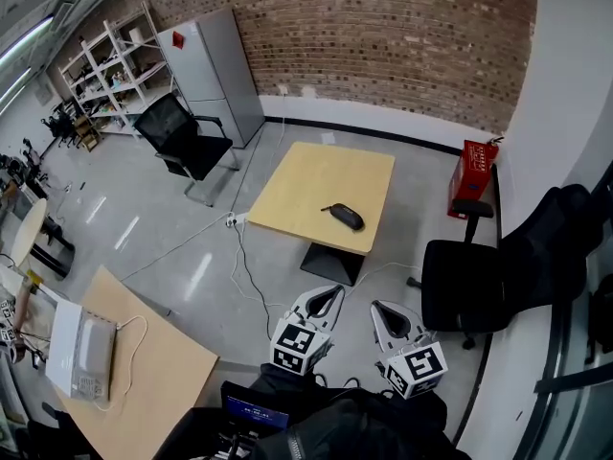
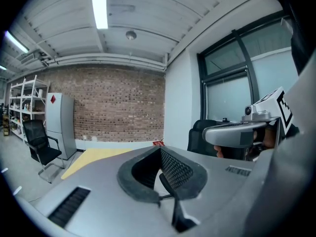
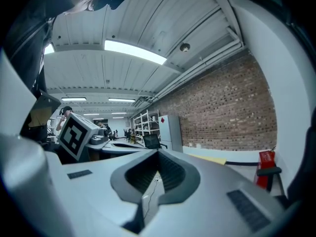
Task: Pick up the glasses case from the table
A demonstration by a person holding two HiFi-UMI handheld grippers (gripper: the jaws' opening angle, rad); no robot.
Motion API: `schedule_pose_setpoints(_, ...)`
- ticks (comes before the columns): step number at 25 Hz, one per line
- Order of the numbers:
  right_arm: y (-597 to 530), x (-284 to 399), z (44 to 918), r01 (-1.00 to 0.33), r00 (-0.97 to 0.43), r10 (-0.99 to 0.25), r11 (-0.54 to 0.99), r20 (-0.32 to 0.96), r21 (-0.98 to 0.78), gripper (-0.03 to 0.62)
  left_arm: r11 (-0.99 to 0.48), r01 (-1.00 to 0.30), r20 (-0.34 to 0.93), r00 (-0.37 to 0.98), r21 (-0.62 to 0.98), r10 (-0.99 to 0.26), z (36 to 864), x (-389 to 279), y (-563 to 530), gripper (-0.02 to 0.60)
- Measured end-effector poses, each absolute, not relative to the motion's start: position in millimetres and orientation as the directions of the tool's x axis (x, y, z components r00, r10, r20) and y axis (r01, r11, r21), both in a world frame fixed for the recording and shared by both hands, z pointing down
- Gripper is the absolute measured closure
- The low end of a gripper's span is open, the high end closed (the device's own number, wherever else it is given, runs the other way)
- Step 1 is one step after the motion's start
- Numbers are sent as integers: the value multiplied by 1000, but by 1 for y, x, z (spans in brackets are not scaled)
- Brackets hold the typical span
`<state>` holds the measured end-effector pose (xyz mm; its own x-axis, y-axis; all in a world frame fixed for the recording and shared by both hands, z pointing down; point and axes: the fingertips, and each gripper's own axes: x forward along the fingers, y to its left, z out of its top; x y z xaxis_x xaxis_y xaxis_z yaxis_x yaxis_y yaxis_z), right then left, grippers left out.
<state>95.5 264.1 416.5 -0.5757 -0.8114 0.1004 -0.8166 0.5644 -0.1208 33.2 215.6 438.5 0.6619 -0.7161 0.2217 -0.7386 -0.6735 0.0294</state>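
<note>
The glasses case point(image 1: 347, 217) is a dark, rounded oblong (a thin tail shows at its left end), lying slantwise near the front right edge of the pale wooden bench point(image 1: 316, 175). Well apart from it, over the grey floor point(image 1: 192, 247), the left gripper point(image 1: 329, 298) and right gripper point(image 1: 385, 316) hang side by side, jaws together, holding nothing.

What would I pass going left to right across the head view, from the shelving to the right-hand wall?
White metal shelving rack → tall grey metal cabinet → dark oval glasses case, lying on the light wooden square table → red box against the wall.
</note>
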Motion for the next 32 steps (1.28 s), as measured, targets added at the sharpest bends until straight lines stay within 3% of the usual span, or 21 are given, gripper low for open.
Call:
schedule_pose_setpoints(11, 239, 81, 425, -771, -628, -774, 602, 86, -207, 589, -638, -769, 260, 624, 38, -737, 454, 16, 193, 581)
schedule_pose_setpoints(32, 102, 39, 425, -798, -601, -787, 584, 139, -148, 589, -680, -729, 217, 679, 84, -701, 451, -12, 49, 581)
